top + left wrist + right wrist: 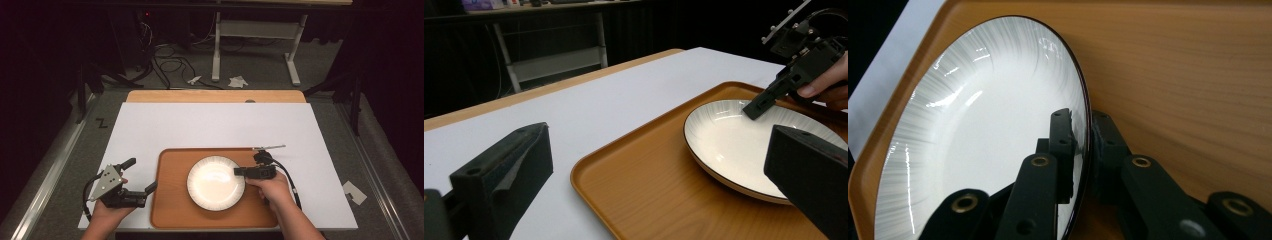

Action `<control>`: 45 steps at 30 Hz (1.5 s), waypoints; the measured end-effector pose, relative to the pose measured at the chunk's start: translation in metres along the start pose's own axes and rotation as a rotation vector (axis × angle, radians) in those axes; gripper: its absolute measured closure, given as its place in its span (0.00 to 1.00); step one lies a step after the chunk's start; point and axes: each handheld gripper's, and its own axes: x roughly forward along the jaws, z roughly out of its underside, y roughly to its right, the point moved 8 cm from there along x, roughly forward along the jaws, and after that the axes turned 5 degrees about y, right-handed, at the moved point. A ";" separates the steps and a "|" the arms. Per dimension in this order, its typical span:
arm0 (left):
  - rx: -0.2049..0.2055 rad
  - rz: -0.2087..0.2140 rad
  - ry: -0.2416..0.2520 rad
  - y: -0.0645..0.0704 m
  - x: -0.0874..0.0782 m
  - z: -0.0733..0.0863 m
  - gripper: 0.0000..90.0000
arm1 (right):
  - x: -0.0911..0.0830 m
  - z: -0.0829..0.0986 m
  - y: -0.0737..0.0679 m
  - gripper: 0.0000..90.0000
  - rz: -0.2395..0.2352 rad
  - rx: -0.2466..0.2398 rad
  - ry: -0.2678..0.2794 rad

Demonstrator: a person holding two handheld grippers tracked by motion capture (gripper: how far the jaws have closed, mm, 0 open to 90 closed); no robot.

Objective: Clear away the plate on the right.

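High view: white plate sits flat in the middle of the wooden tray, tray on the white sheet at the near edge of the table; right gripper comes in from the right w/ its tips at the plate's right rim; left gripper sits off the tray's left edge, jaws spread wide, nothing between them, pointing right twd the tray.

Left gripper view: its own two black jaws stand well apart at the bottom corners, released, empty; tray lies ahead w/ the plate on it; right gripper reaches down from the far right, tip on the plate's rim, person's fingers around its handle; plate looks level, not yet lifted.

Right gripper view: jaws are clenched on the plate rim, one jaw inside over the white face, the other outside vs. the dark edge, rim pinched between; tray wood runs behind; a strip of white sheet shows at far left.

Progress, as I judge it: reach and grasp on the plate look done; the lift or move off the tray is what's left, plate appears to rest on the tray; left gripper has no part yet, prob. waiting to steady the tray or take the other side; where the plate is meant to go can't be told.
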 end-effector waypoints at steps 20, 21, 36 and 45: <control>0.005 0.004 -0.017 0.001 0.002 0.002 0.00 | -0.005 -0.003 -0.001 0.69 0.022 -0.058 0.033; 0.003 0.006 -0.020 0.001 0.002 0.003 0.00 | -0.007 -0.004 -0.002 0.68 0.027 -0.066 0.044; -0.026 0.000 -0.057 -0.002 0.008 0.009 0.00 | -0.075 -0.037 -0.010 0.30 0.084 -0.303 0.294; -0.037 -0.003 -0.060 -0.002 0.009 0.010 0.00 | -0.135 -0.027 0.024 0.00 0.216 -0.303 0.427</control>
